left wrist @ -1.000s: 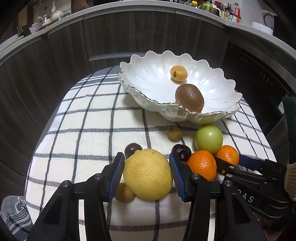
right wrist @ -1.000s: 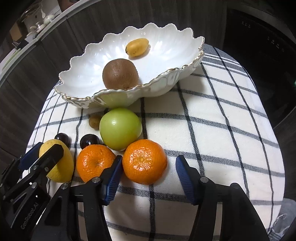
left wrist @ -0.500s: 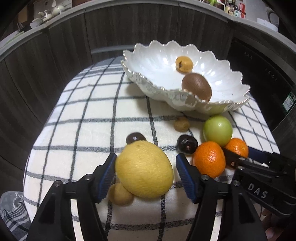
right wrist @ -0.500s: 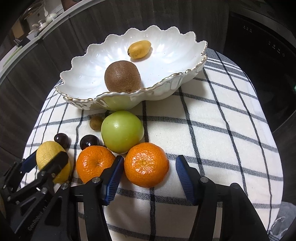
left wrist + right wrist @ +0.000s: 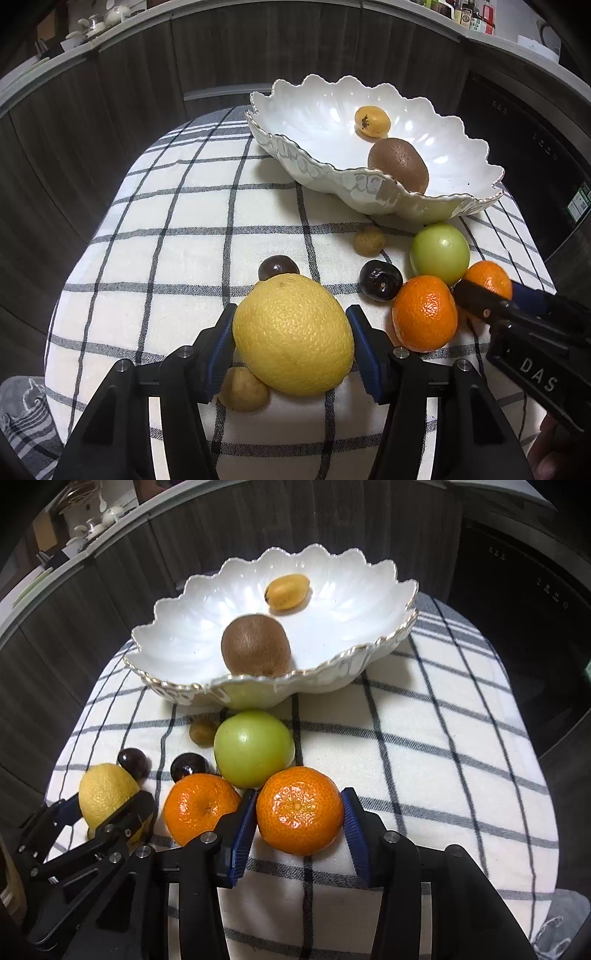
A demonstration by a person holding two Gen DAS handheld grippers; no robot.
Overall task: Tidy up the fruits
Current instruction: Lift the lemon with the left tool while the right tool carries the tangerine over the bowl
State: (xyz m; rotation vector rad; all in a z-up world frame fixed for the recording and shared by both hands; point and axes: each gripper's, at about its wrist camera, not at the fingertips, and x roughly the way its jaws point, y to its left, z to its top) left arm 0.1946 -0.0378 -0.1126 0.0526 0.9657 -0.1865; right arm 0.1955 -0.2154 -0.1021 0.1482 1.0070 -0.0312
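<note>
My left gripper (image 5: pixel 291 312) has the big yellow lemon (image 5: pixel 293 334) between its blue pads (image 5: pixel 221 343); the jaws are closing and both pads touch its sides. My right gripper (image 5: pixel 298 795) is closing too, its pads against the right-hand mandarin (image 5: pixel 299 810). A second mandarin (image 5: pixel 201 806) lies just left of it, with a green apple (image 5: pixel 255 747) behind both. The white scalloped bowl (image 5: pixel 332 672) at the back holds a kiwi (image 5: pixel 255 645) and a small orange loquat (image 5: pixel 287 591).
Two dark cherries (image 5: pixel 133 760) (image 5: pixel 188 766) and a small brown fruit (image 5: pixel 369 240) lie between the lemon and the bowl. Another small brown fruit (image 5: pixel 243 389) sits under the lemon's near left side. A checked cloth (image 5: pixel 166 258) covers the small table; dark cabinets surround it.
Both grippers' jaws have narrowed onto their fruits: the left opened a little, then closed back on the lemon; the right closed on the mandarin. The left view has swung leftwards.
</note>
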